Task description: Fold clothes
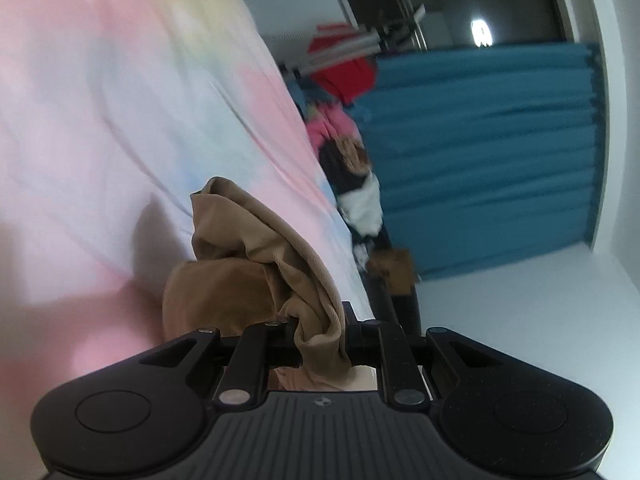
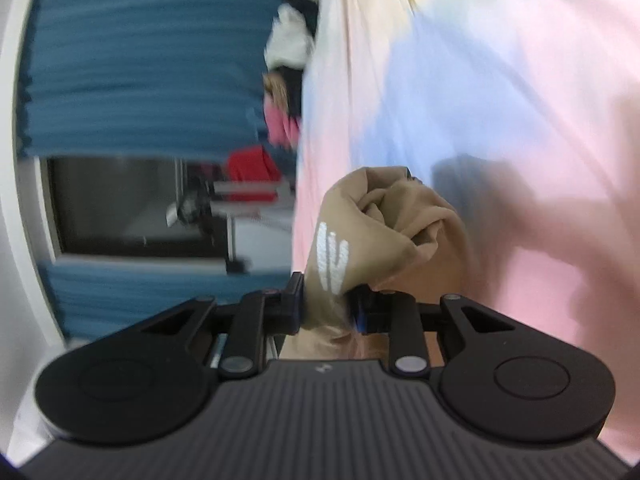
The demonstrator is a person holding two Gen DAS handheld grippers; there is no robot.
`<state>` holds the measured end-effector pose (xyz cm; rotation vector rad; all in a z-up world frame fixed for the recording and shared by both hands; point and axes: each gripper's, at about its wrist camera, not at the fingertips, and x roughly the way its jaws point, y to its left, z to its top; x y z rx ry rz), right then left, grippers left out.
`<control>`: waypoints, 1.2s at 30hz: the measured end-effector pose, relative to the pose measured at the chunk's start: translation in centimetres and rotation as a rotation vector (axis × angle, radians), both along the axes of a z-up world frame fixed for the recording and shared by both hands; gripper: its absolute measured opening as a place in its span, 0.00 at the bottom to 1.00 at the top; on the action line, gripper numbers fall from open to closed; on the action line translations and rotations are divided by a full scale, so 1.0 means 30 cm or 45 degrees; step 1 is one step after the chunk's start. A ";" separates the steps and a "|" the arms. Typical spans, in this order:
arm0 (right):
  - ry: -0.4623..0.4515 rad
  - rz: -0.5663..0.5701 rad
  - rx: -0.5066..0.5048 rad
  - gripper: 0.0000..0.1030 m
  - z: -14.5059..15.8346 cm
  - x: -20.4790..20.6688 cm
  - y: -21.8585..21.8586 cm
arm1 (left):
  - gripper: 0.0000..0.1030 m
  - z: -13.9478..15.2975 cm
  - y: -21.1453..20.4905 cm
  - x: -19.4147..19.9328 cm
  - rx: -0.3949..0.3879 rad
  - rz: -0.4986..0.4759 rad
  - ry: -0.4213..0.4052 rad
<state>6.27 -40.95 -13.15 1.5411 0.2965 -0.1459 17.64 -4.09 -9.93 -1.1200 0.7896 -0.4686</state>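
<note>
Left wrist: both grippers' jaws clamp the bunched tan garment (image 1: 256, 256); its long axis unclear.

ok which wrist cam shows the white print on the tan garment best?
Right wrist view: the white print faces the camera on the tan garment, just above the right tongs. In the left wrist view only bunched tan fabric shows in the left tongs, no print.
</note>
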 end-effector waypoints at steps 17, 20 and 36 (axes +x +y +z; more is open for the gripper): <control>0.073 -0.280 -0.514 0.27 0.124 0.350 -0.793 | 0.18 0.018 -1.023 0.652 0.262 -0.415 -0.154; 0.144 -0.255 -0.539 0.27 -0.025 0.350 -0.762 | 0.18 -0.102 -1.011 0.646 0.325 -0.456 -0.108; 0.487 -0.170 -0.620 0.36 -0.288 0.172 -0.539 | 0.65 -0.278 -0.924 0.435 0.808 -0.692 -0.267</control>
